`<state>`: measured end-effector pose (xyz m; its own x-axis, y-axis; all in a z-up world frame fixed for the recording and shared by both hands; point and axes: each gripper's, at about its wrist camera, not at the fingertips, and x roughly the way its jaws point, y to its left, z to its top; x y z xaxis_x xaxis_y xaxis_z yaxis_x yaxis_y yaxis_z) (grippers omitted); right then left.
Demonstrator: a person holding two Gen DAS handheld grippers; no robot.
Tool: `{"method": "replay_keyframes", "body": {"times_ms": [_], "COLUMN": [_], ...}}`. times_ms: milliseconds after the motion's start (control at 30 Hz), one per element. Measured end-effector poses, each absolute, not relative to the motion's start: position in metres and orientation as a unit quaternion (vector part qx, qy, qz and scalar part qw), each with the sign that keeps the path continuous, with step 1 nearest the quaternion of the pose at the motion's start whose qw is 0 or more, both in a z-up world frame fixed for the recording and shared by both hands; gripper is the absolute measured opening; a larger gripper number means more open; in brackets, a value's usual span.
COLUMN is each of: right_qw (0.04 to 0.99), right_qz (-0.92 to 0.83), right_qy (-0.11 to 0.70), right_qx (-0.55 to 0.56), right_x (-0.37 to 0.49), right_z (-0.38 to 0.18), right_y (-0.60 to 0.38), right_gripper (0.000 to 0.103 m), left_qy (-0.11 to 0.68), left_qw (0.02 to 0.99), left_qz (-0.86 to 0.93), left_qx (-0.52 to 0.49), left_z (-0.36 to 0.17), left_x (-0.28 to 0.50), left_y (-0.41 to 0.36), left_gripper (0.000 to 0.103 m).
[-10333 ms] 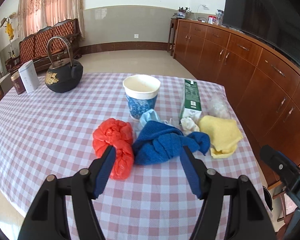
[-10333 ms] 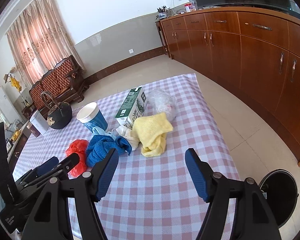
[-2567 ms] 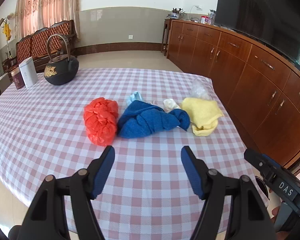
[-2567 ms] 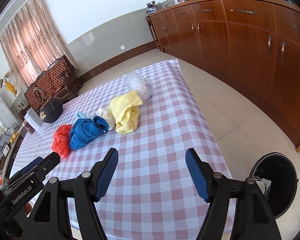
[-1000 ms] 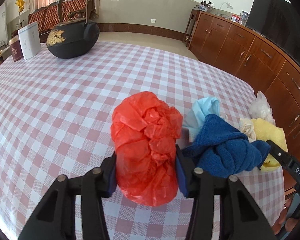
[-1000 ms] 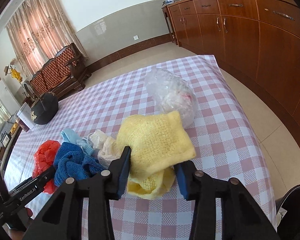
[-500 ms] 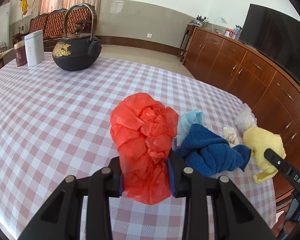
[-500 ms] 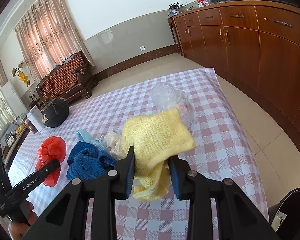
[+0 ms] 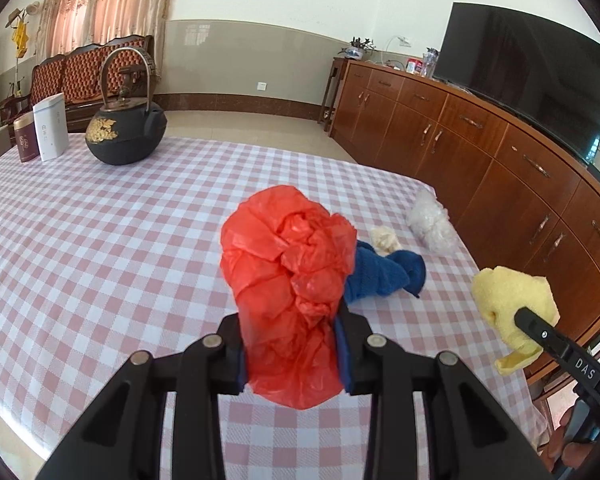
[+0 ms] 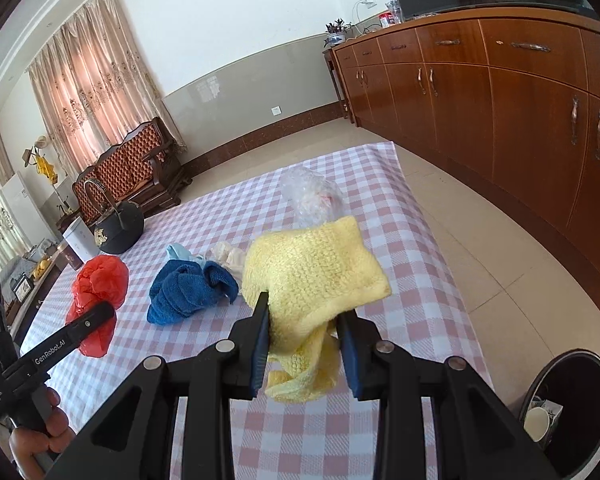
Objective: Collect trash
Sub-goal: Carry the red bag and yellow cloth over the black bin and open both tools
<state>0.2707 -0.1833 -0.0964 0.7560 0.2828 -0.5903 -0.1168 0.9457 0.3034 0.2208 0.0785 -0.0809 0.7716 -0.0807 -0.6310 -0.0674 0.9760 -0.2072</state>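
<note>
- While the desk (image 9: pixel 100 240) holds a blue towel (image 10: pixel 188 288), both tongs are up
- Left tongs (image 9: pixel 292 354) squeeze the red bag (image 9: pixel 292 292): light, crinkly, maybe slippery
- Right tongs (image 10: pixel 304 350) pinch the yellow cloth (image 10: pixel 312 276): soft, floppy

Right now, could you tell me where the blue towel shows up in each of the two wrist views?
Left wrist view: the blue towel lies right of centre on the table, partly hidden behind the red plastic bag held in the left gripper.
Right wrist view: the blue towel lies left of centre.
Shared landmark: the black kettle stands at the table's far end.
</note>
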Motion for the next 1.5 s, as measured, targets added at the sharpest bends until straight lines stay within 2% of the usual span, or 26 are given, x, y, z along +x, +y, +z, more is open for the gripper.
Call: {"method": "replay_keyframes", "body": {"times_ms": [533, 967, 1500], "right_qw": [0.93, 0.926, 0.872], "right_qz": [0.058, -0.038, -0.193], "right_qy": [0.327, 0.312, 0.344], "right_qx": [0.155, 0.211, 0.288], "right_x": [0.189, 0.143, 0.088], "right_z": [-0.109, -0.12, -0.18], "right_y": [-0.245, -0.342, -0.475], "right_gripper": [0.033, 0.033, 0.033], "left_qy": [0.362, 0.385, 0.457], "left_qw": [0.922, 0.9, 0.832], "left_qz": [-0.107, -0.2, -0.314], "left_qx": [-0.082, -0.044, -0.002], "left_z": [-0.081, -0.08, -0.122], "left_x": [0.18, 0.17, 0.159], "left_y": [-0.017, -0.125, -0.277], "left_gripper": [0.034, 0.034, 0.034]}}
